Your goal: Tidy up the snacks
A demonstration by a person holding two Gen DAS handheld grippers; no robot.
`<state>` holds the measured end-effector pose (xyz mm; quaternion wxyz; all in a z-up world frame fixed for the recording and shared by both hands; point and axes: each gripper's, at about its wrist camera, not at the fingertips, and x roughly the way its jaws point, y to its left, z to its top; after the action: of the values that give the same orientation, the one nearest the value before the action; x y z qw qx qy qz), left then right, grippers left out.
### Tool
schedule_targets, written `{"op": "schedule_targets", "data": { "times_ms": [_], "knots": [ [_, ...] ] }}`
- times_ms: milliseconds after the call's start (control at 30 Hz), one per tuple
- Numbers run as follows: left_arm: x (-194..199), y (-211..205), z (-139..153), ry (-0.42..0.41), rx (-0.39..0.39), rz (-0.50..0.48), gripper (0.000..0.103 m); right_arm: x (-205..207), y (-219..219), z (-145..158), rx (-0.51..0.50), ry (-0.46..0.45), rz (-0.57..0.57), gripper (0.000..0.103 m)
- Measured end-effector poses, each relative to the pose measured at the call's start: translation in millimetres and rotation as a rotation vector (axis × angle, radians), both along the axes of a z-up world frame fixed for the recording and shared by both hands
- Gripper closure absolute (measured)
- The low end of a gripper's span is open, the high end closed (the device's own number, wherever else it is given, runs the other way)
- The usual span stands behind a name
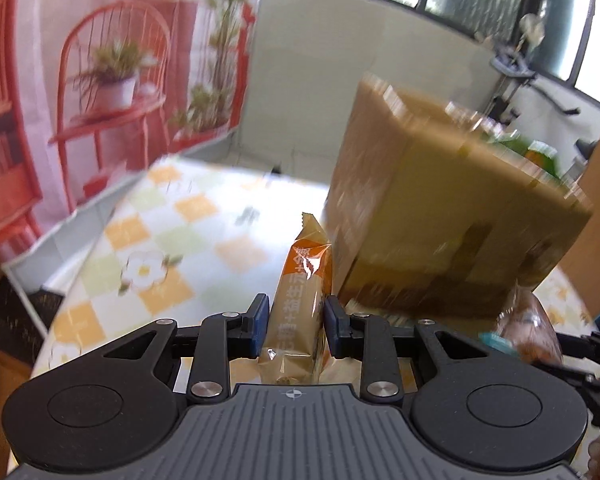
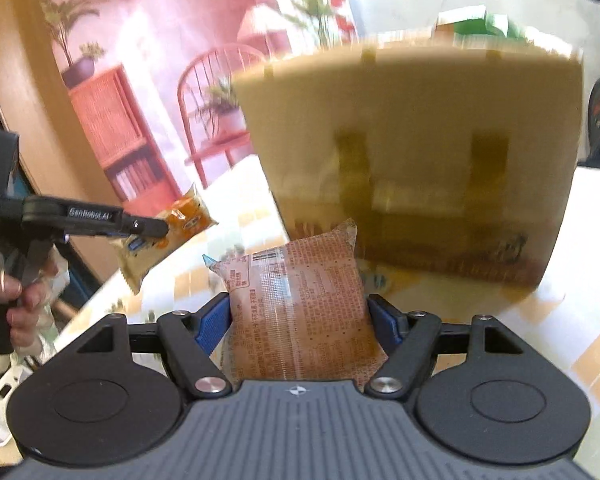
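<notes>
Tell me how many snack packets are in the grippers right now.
2: an orange snack bar in the left gripper, a brown snack pack in the right gripper. The cardboard box may hide more.

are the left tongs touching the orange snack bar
Touching. The left wrist view shows the left tongs with both blue pads pressed against the sides of the orange snack bar, no gap.

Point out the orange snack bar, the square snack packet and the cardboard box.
orange snack bar [image 1: 300, 304], left wrist view, middle of the wrapper.
square snack packet [image 2: 300, 312], right wrist view, printed back face.
cardboard box [image 2: 420, 152], right wrist view, near side wall.
</notes>
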<state>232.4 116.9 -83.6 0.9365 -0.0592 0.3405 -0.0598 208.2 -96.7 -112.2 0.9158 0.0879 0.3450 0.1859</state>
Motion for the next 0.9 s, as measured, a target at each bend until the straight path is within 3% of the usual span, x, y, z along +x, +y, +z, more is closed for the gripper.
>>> {"op": "schedule_targets", "data": {
  "times_ms": [300,500,667,767,833,900],
  "knots": [
    [12,-36,79,-0.215,-0.025,-0.111,0.073,14,-23,77,0.051,-0.207,-0.059,0.029],
    [47,-71,106,-0.298,-0.043,-0.165,0.075,38,-36,119,0.027,-0.285,-0.11,0.029],
    [88,-88,98,-0.267,-0.059,-0.184,0.076,69,-40,138,-0.032,-0.33,-0.146,0.029],
    [105,-78,81,-0.207,-0.132,-0.165,0.078,91,-38,135,-0.064,-0.316,-0.165,0.029],
    [107,-72,75,-0.189,-0.143,-0.155,0.096,100,-37,131,-0.076,-0.309,-0.149,0.029],
    [106,-72,77,-0.196,-0.139,-0.16,0.096,107,-34,127,-0.102,-0.312,-0.135,0.029]
  ]
}}
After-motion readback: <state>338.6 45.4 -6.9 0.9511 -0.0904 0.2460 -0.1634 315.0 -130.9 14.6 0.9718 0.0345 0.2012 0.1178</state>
